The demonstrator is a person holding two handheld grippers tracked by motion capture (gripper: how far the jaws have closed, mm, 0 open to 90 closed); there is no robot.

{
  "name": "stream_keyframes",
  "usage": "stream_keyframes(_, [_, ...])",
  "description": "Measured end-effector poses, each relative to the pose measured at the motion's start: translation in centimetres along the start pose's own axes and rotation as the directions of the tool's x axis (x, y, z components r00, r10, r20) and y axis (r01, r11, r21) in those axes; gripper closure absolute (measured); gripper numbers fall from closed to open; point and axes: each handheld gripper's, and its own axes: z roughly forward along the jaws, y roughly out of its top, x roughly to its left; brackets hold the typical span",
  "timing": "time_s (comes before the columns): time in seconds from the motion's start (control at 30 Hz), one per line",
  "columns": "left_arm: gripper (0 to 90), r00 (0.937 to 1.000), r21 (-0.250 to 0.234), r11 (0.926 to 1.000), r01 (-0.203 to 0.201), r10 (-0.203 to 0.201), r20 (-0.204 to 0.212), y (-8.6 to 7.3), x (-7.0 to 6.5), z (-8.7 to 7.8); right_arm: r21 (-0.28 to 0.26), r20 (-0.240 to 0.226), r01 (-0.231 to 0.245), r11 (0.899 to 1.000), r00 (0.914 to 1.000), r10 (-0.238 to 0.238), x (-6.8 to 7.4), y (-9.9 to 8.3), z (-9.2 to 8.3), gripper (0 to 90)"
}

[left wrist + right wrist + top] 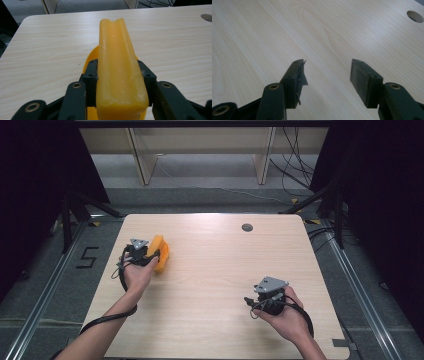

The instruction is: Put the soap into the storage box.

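Note:
An orange plastic piece (159,251) sits at the left of the wooden table (215,270), held in my left gripper (150,254). In the left gripper view the orange piece (117,65) is a long grooved bar with a curved part under it, and both black jaws press on its sides, so the left gripper (117,75) is shut on it. My right gripper (270,297) hovers over the table's right front part. Its jaws stand wide apart in the right gripper view, where the right gripper (327,67) holds nothing; torn tape hangs from one pad (298,75).
A round grommet hole (247,227) is set in the table near its far edge, and the same hole (415,16) appears in the right gripper view. Beyond the table are wooden shelf legs (142,157), cables (295,165) on the floor and black stands (70,215).

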Motion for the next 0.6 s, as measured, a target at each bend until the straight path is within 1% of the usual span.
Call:
stream_keyframes(0.07, [59.3,1.0,0.002,1.0,0.001,-0.001,-0.001,0.0,0.0,0.0,0.001,0.0,0.0,1.0,1.0,0.0,0.0,0.0,0.0,45.6])
stream_keyframes(0.1, [55.7,1.0,0.004,1.0,-0.007,0.007,0.006,0.0,0.0,-0.1,-0.002,0.002,0.001,1.0,1.0,-0.001,0.0,0.0,0.0,45.5])
stream_keyframes(0.13, [55.7,0.9998,0.007,0.9999,-0.014,0.014,0.011,0.1,-0.1,-0.1,-0.002,0.002,0.001,1.0,1.0,-0.001,0.0,0.0,0.0,45.5])
stream_keyframes(0.2, [50.7,0.9995,0.01,0.9995,-0.03,0.03,0.014,0.1,-0.2,-0.2,0.0,0.002,0.0,1.0,1.0,0.0,-0.1,0.0,0.0,45.3])
stream_keyframes(0.27, [49.2,0.9989,0.015,0.999,-0.043,0.043,0.019,0.1,-0.2,-0.3,0.003,0.001,-0.003,1.0,1.0,0.003,0.0,0.0,0.0,45.2])
stream_keyframes(0.37, [44.5,0.9985,0.021,0.9987,-0.047,0.046,0.031,0.2,-0.4,-0.5,0.005,0.0,-0.004,1.0,1.0,0.004,0.0,0.0,-0.1,45.1])
stream_keyframes(0.4, [42.4,0.9979,0.021,0.9981,-0.057,0.057,0.032,0.3,-0.4,-0.7,0.004,-0.001,-0.005,1.0,1.0,0.005,-0.1,0.0,-0.1,45.0])
stream_keyframes(0.47, [41.9,0.9977,0.019,0.998,-0.061,0.06,0.031,0.3,-0.4,-0.8,0.005,-0.001,-0.005,1.0,1.0,0.005,-0.1,0.0,-0.1,45.0])
stream_keyframes(0.57, [39.4,0.9973,0.018,0.9979,-0.062,0.061,0.042,0.4,-0.4,-1.1,0.006,-0.001,-0.004,1.0,1.0,0.004,0.0,0.0,-0.1,44.9])
stream_keyframes(0.6, [39.4,0.9967,0.019,0.9975,-0.068,0.067,0.044,0.5,-0.4,-1.3,0.006,-0.002,-0.004,1.0,1.0,0.004,0.0,0.0,-0.1,44.8])
